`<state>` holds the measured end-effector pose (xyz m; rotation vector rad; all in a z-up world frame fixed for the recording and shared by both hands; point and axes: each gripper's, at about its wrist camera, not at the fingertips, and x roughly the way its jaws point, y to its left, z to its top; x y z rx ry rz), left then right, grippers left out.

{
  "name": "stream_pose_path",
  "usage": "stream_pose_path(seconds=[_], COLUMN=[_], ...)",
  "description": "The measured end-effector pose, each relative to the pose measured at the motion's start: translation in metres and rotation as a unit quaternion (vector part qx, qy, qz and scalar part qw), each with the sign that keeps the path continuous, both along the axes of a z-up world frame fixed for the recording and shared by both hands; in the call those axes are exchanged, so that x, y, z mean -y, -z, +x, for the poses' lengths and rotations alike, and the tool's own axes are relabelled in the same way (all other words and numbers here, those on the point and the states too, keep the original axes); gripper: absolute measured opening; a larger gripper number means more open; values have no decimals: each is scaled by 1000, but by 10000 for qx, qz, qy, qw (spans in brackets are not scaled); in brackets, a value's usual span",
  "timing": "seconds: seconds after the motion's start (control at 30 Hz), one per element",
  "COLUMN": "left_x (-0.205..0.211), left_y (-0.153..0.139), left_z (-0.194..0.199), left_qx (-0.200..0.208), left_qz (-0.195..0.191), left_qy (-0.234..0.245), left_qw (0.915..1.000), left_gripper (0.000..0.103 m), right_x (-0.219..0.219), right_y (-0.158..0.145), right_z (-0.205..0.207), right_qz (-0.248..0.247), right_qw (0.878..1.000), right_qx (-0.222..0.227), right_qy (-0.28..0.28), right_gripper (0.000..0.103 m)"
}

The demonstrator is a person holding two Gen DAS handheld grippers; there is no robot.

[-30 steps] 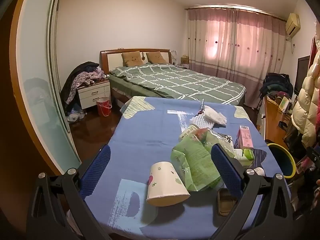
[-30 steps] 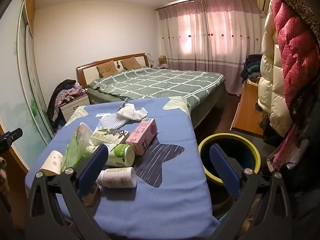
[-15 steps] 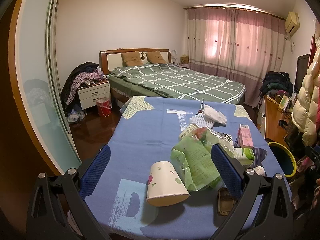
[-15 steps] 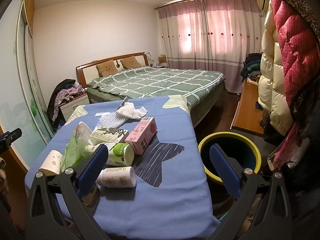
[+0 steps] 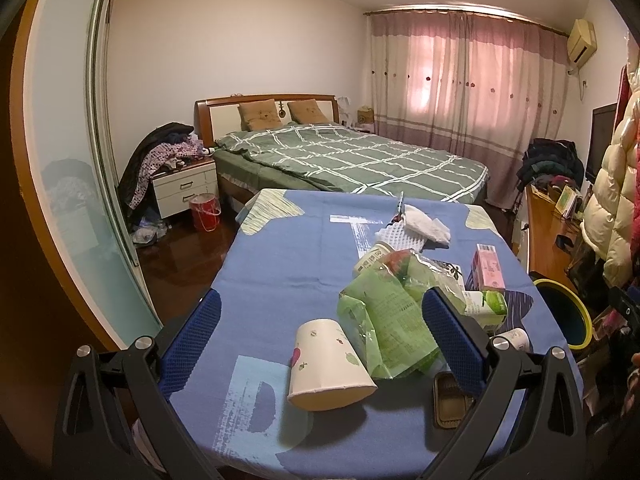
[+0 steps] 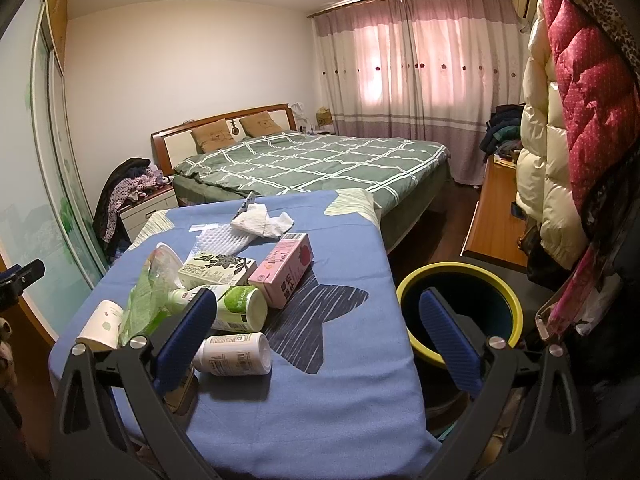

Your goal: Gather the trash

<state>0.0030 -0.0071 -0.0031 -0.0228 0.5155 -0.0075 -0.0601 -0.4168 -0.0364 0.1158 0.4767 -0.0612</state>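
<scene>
Both grippers hang above the near edge of a tabletop (image 5: 288, 256) draped in a blue cloth, and each is spread wide with nothing between its blue pads. The left gripper (image 5: 320, 336) frames a paper cup (image 5: 326, 364) lying on its side with its mouth toward the camera, and just right of the cup lies a crumpled green plastic bag (image 5: 384, 320), partly behind the gripper's right finger. The right gripper (image 6: 316, 332) faces the tabletop's right-hand corner, where a white pill bottle (image 6: 236, 354) lies on its side close to its left finger. Behind that bottle lie a white bottle with a green label (image 6: 236, 306), a pink carton (image 6: 286, 270), and a pale box printed with dark leaves (image 6: 218, 270), all touching or nearly so. Farther back sit a crumpled white tissue (image 6: 262, 220) and a sheet of white foam mesh (image 6: 224, 240). A yellow-rimmed bin (image 6: 460, 276) stands on the floor just beside the tabletop's right edge, partly behind the right gripper's right finger. A bed (image 6: 312, 160) with a green checked cover lies beyond the tabletop.
</scene>
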Motion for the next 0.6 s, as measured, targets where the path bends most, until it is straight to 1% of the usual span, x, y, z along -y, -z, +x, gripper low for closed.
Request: stream_pose_path(seconds=[0.6], left_x=[3], left_y=[1], left_z=[0], left_qx=[-21], left_qz=[11], left_qy=[43], left_qw=[10000], left_gripper=[99], right_x=[0], right_y=[0], right_z=[1], right_qz=[3], right_qw=[10000], right_qx=[-14], right_qy=[5], right_gripper=[97])
